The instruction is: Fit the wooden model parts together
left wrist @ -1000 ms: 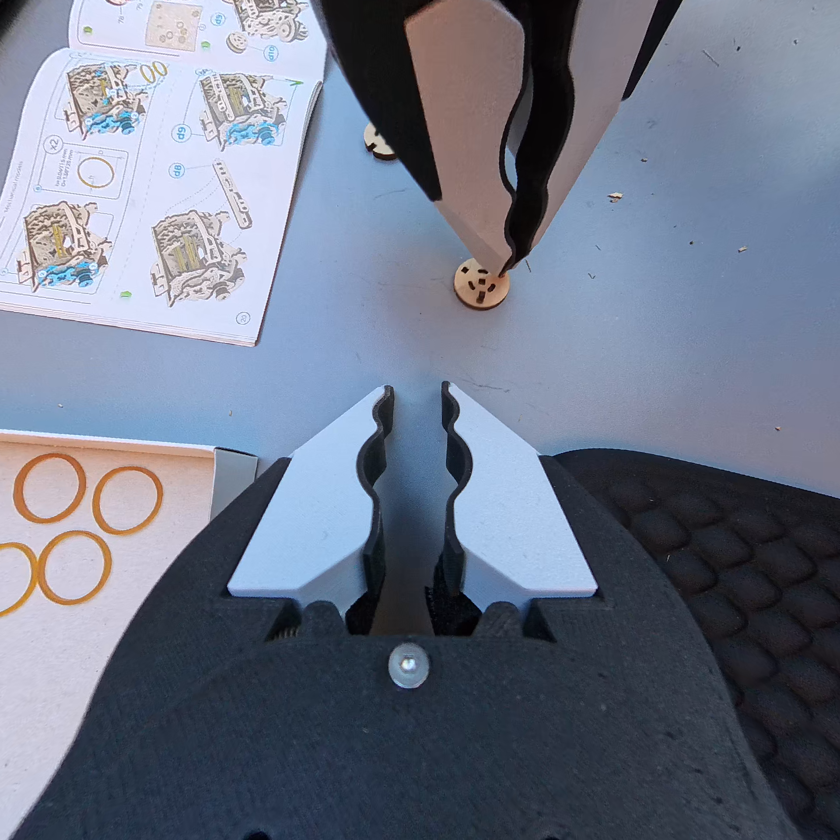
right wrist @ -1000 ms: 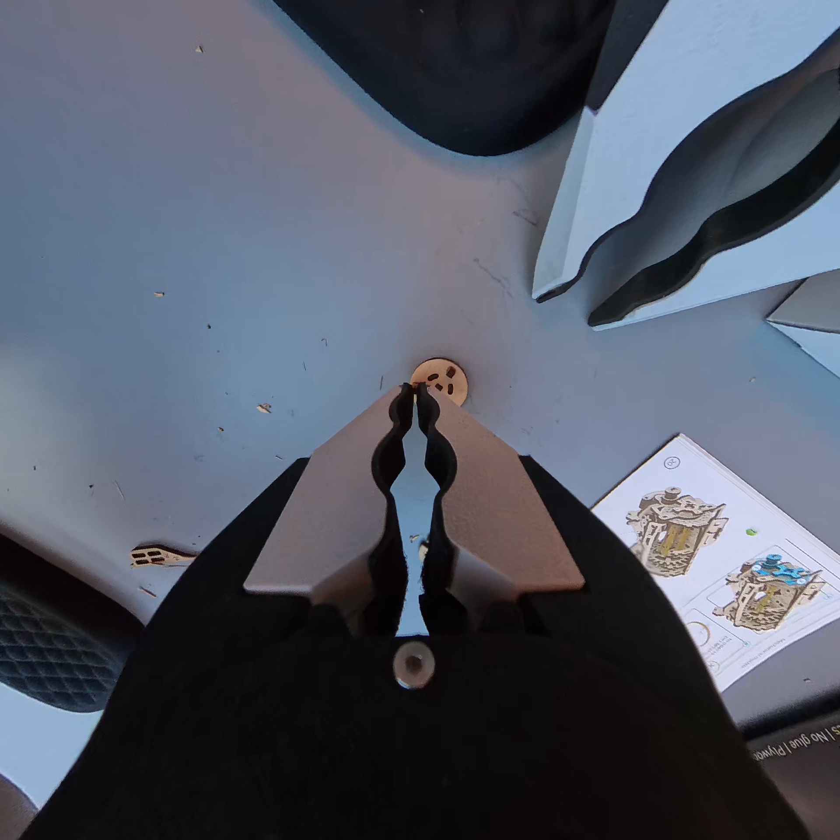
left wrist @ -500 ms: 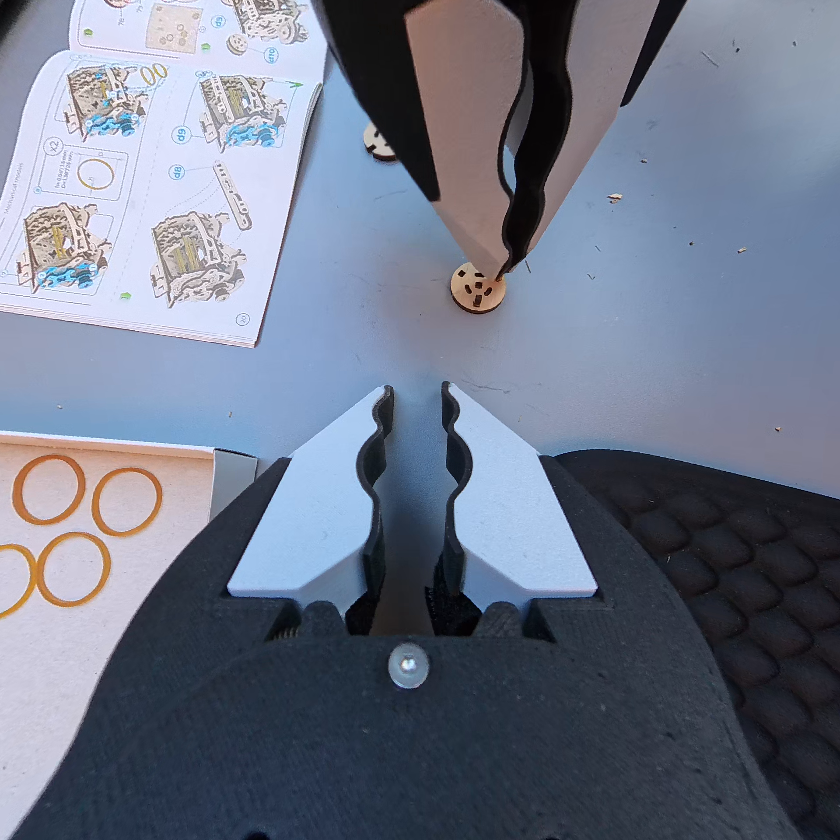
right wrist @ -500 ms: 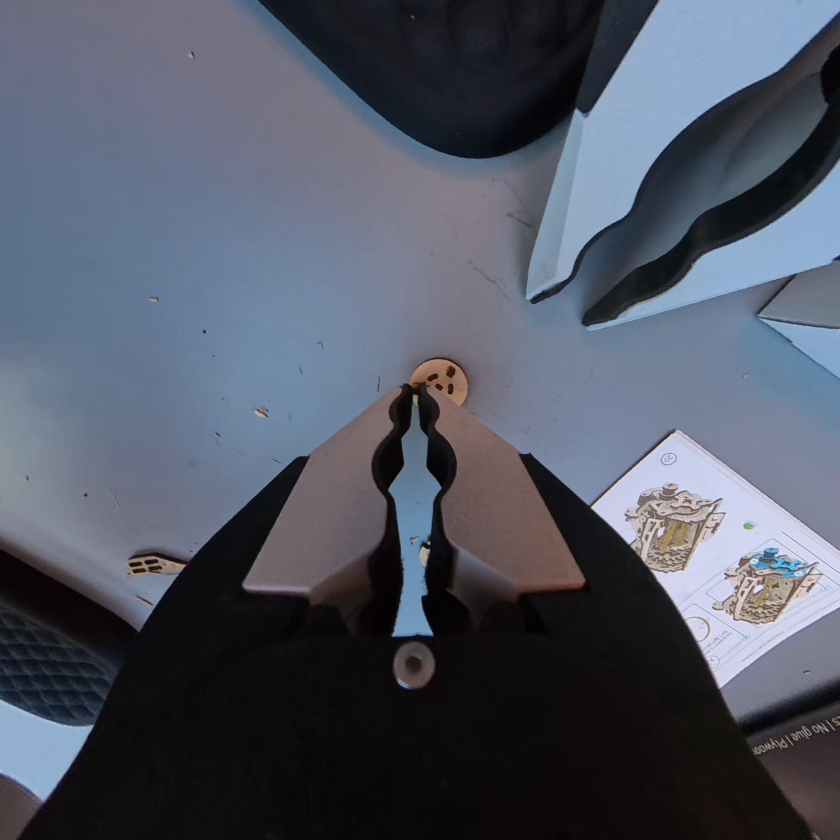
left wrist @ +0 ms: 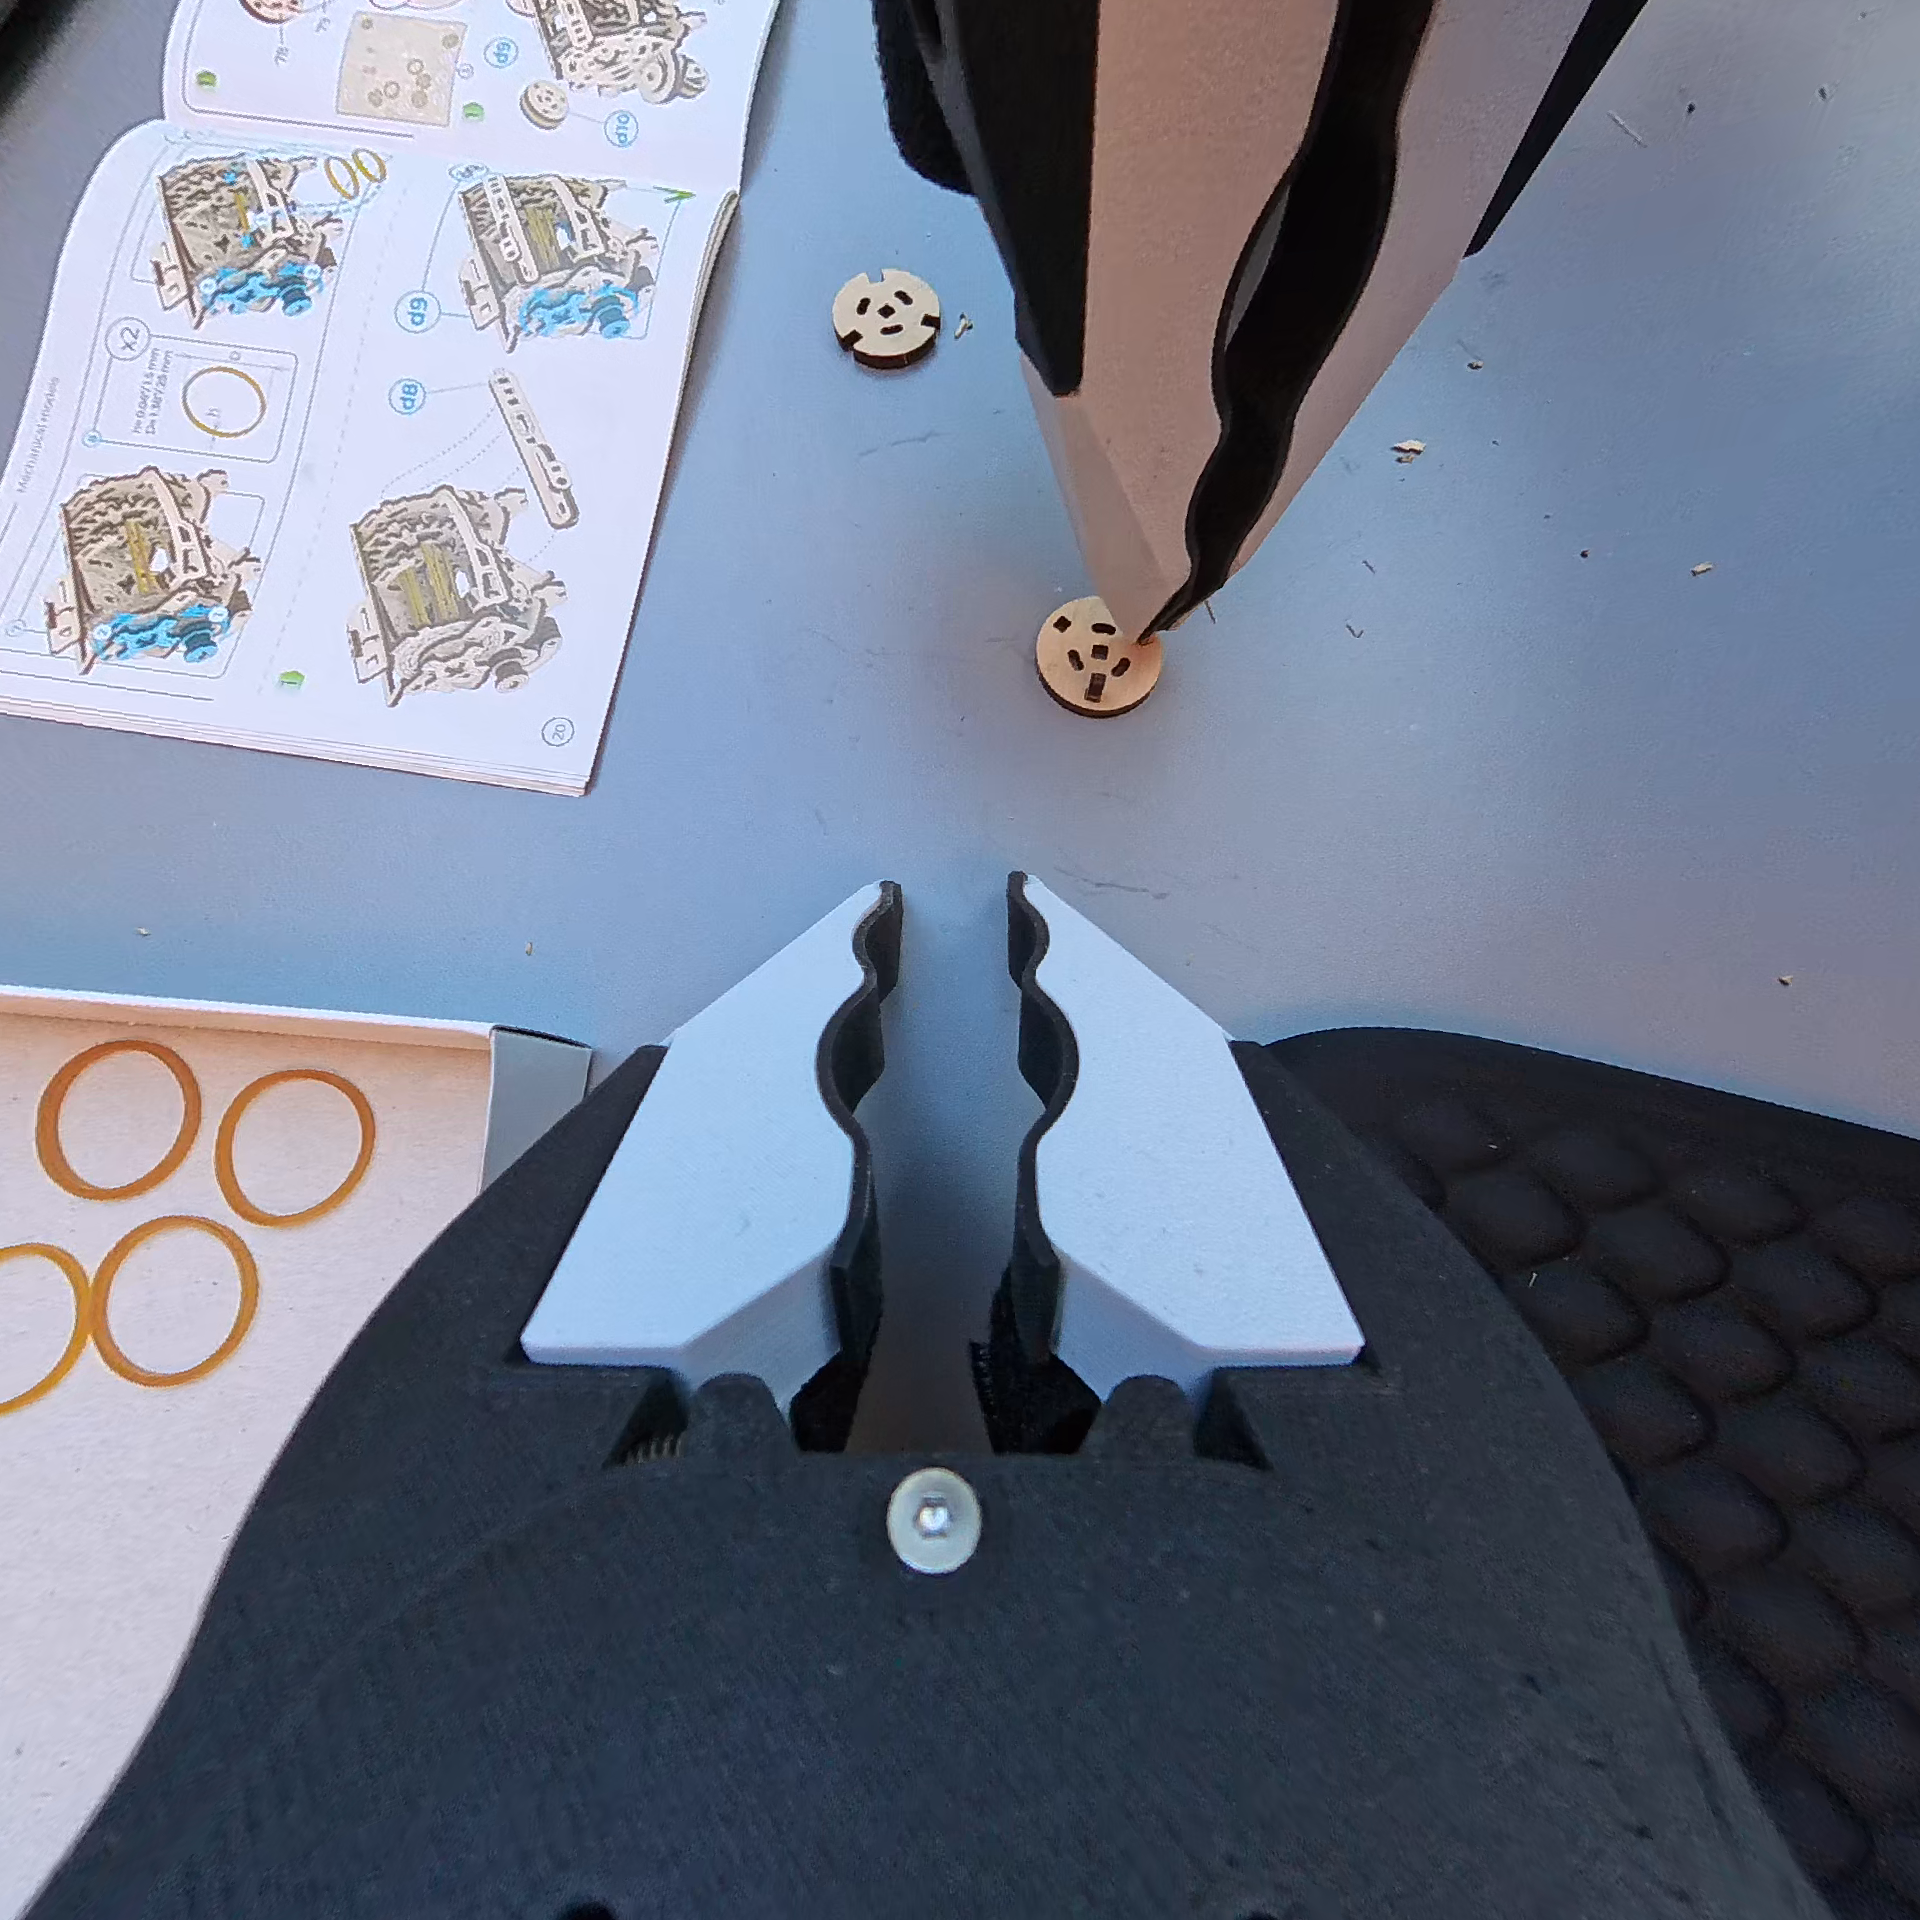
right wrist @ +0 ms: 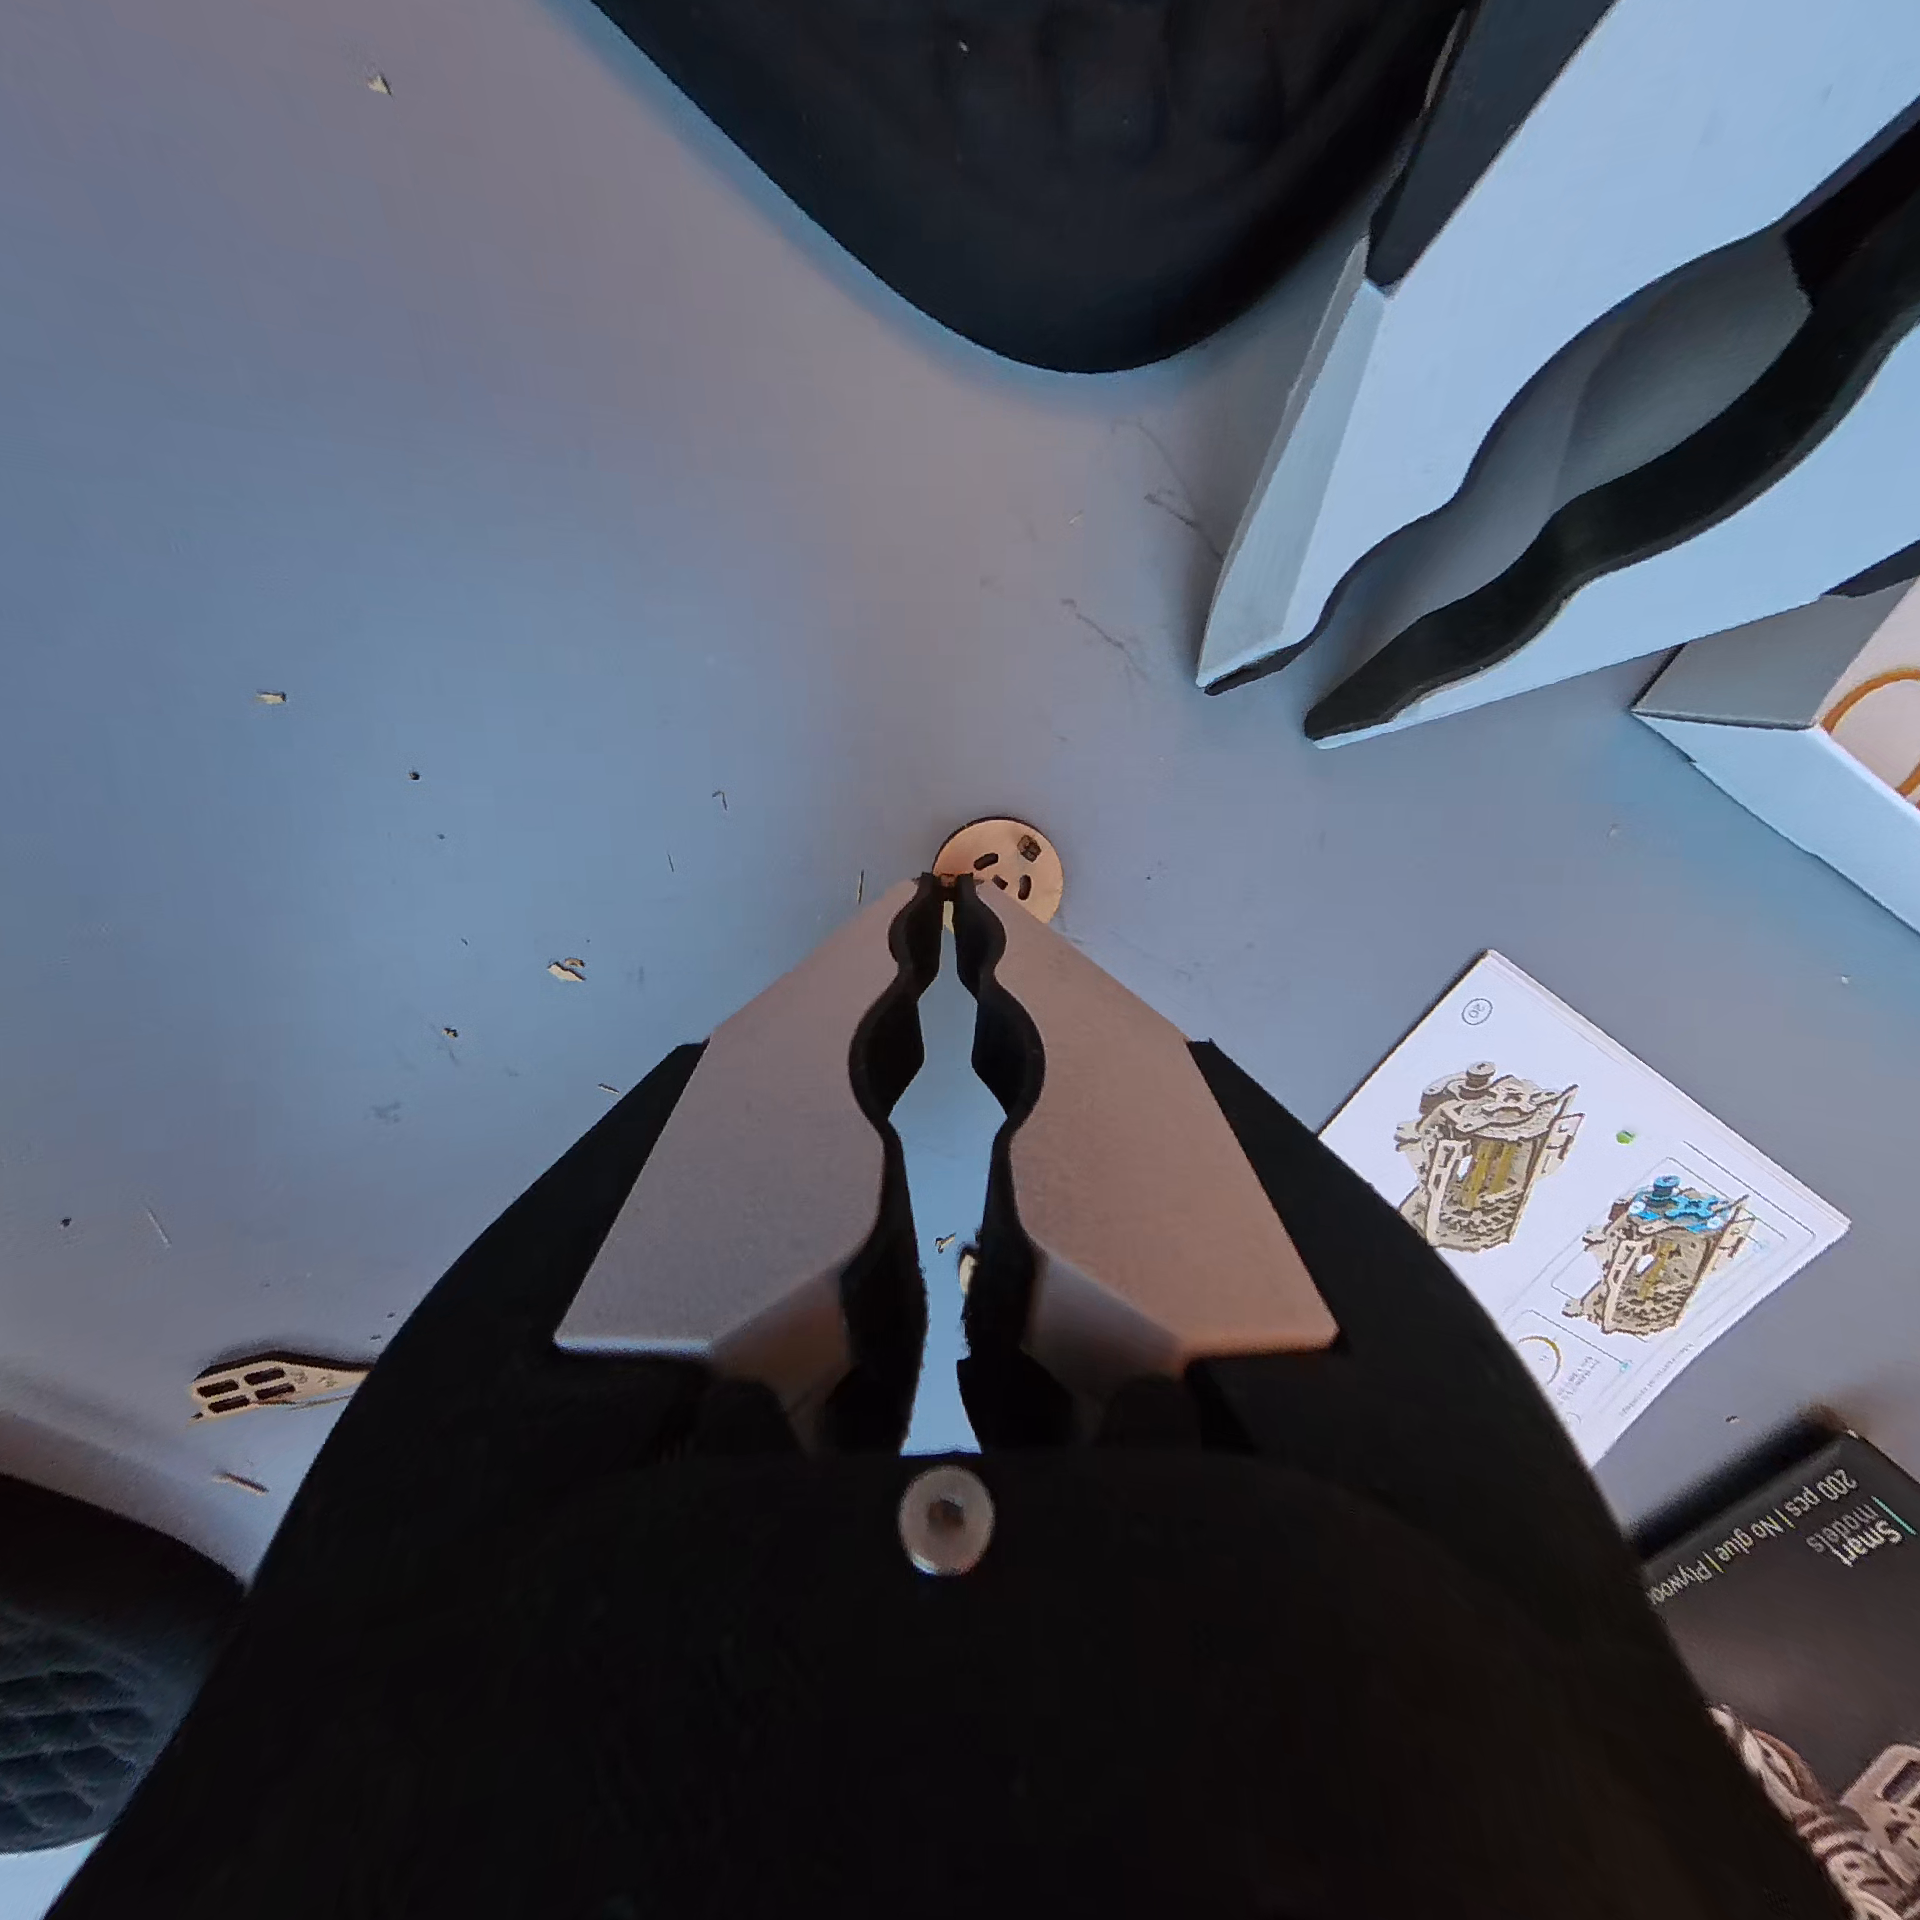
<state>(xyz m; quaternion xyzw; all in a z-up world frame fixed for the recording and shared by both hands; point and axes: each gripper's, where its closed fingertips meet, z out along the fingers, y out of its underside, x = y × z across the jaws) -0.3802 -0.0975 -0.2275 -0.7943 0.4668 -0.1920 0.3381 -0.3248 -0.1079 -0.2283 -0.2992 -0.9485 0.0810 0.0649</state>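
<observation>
The left gripper (left wrist: 954, 883) hangs low over the grey table (left wrist: 1558, 810), its pale fingers apart with nothing between them; a dark quilted mat (left wrist: 1662, 1299) lies just to its right, and a flat card (left wrist: 260, 1558) carrying amber rubber bands (left wrist: 296, 1146) lies to its left. Farther out, a round wooden disc (left wrist: 1096, 662) with small slots rests flat on the table; the right gripper (left wrist: 1148, 629) comes down onto the disc's far edge, tips nearly together; in the right wrist view a tiny wooden piece seems pinched between those tips (right wrist: 948, 881), though it is too small to tell for certain. Beyond, a second, notched wooden disc (left wrist: 886, 317) lies apart from the first; an open instruction booklet (left wrist: 343, 395) is spread at far left; wood crumbs dot the table.
</observation>
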